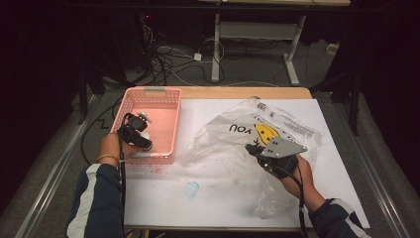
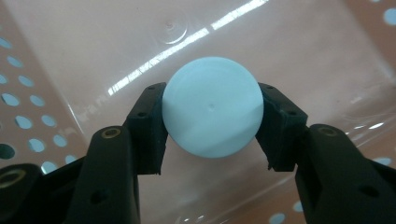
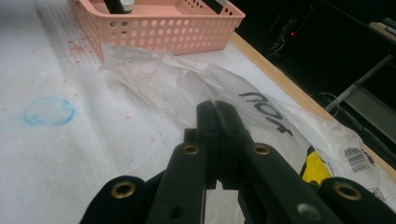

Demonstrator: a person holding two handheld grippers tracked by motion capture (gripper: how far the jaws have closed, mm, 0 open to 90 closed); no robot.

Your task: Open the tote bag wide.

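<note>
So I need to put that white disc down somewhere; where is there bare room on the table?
Bare sheet runs along the near edge, between the basket and the bag, around the blue smudge. The strip behind the bag is free too. The bag crowds the right half, where the right tool is shut on it. The left tool holds the disc inside the basket.

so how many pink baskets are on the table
1. The pink basket sits at the table's far left corner, next to the clear plastic bag. The left tongs reach into it, gripping a pale round cap.
</note>
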